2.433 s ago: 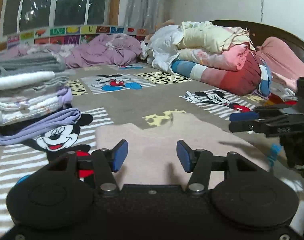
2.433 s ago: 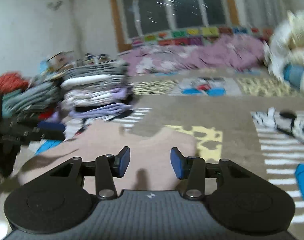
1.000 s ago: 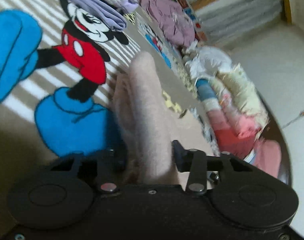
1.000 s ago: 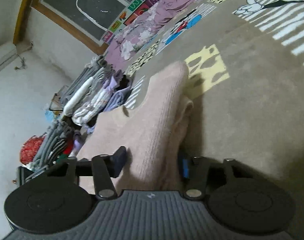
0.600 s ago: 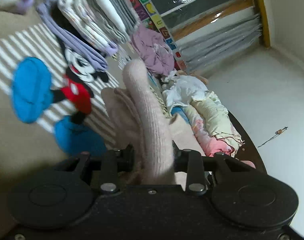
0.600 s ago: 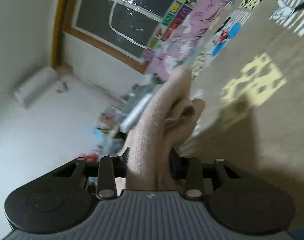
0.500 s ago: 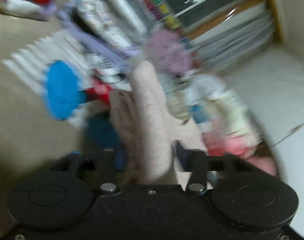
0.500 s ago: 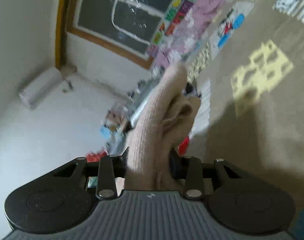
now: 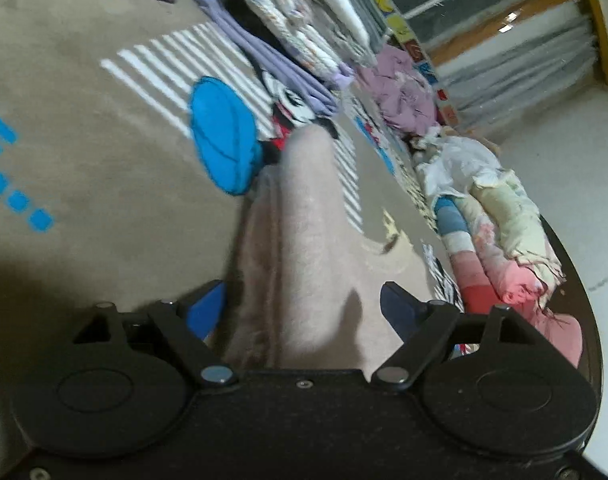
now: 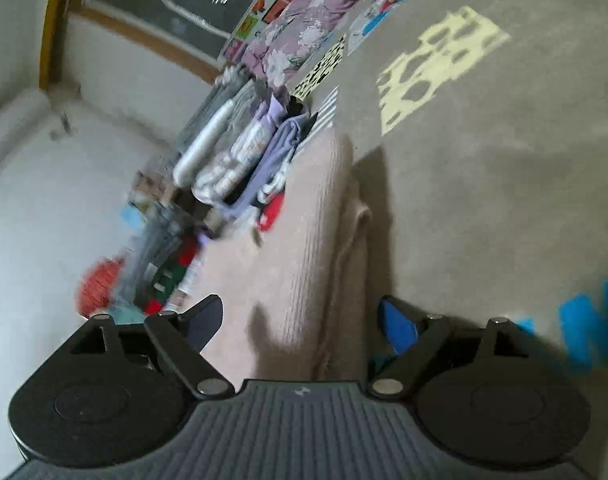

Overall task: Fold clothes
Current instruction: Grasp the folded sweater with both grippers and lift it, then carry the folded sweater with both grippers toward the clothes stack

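Observation:
A pale pink knitted sweater [image 9: 304, 216] lies folded over itself on the cartoon-print bed cover [image 9: 84, 140]. Its raised fold runs straight away from my left gripper [image 9: 302, 312], whose jaws stand wide with the fold loose between the blue pads. In the right wrist view the same sweater [image 10: 311, 240] passes between the pads of my right gripper [image 10: 302, 322]. Its jaws are opening and no longer press on the knit. Neither gripper grips the cloth.
A stack of folded clothes [image 9: 304, 32] stands on the cover beyond the sweater, also seen as a stack [image 10: 240, 152] in the right wrist view. A crumpled purple garment [image 9: 399, 96] and a heap of rolled bedding [image 9: 495, 232] lie further back near the headboard.
Half a second ago both grippers pinched the sweater fold and held it up. Now both sets of jaws have spread wide and the fold rests lower, loose between them.

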{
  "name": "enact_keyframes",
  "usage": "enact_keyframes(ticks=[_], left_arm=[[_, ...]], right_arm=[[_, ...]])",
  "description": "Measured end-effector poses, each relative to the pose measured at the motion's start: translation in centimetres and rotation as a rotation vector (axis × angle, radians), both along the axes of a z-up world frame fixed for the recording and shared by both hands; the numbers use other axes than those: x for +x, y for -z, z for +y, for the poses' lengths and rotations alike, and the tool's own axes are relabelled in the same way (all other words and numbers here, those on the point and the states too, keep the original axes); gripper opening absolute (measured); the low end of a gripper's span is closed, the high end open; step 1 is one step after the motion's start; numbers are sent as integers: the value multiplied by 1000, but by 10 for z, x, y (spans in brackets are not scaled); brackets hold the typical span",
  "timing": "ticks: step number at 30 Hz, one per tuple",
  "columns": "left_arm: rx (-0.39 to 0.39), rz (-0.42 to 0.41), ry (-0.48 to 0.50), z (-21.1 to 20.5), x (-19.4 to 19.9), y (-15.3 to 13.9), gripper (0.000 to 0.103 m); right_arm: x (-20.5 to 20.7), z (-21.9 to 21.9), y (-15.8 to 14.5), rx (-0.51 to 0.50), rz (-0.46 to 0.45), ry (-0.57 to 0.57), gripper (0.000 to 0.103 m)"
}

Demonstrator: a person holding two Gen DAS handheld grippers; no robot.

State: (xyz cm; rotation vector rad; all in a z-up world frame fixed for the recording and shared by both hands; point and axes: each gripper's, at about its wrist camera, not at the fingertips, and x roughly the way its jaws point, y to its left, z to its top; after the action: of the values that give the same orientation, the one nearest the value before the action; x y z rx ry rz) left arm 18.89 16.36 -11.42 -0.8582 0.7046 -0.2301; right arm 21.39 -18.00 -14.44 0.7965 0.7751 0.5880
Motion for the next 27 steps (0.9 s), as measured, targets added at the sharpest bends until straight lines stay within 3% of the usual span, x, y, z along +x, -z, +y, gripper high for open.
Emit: enact_keyframes(ticks=[3, 5, 7, 9, 11, 19, 27], left_arm=[[-13, -19, 44, -4, 5, 3, 69], [-38, -24, 66, -2, 7, 5, 65], [-65, -31, 77, 2, 6, 6, 56], [-88, -42, 82, 6, 4, 6, 41], [-120, -58, 75, 10, 2, 5, 35], [-230, -194, -2, 45, -11, -26, 33], [-282, -429, -140, 112, -31, -85, 33]], right_arm=[[1, 16, -2, -30, 4, -20, 78], [2, 17, 0, -25, 7, -22, 59], [2, 15, 4, -4, 10, -18, 51], [2, 14, 7, 14, 9, -16, 48], [3, 17, 5, 42, -6, -20, 44], [23, 41, -29, 117, -102, -79, 42], [71, 100, -95, 204, -222, -205, 42]])
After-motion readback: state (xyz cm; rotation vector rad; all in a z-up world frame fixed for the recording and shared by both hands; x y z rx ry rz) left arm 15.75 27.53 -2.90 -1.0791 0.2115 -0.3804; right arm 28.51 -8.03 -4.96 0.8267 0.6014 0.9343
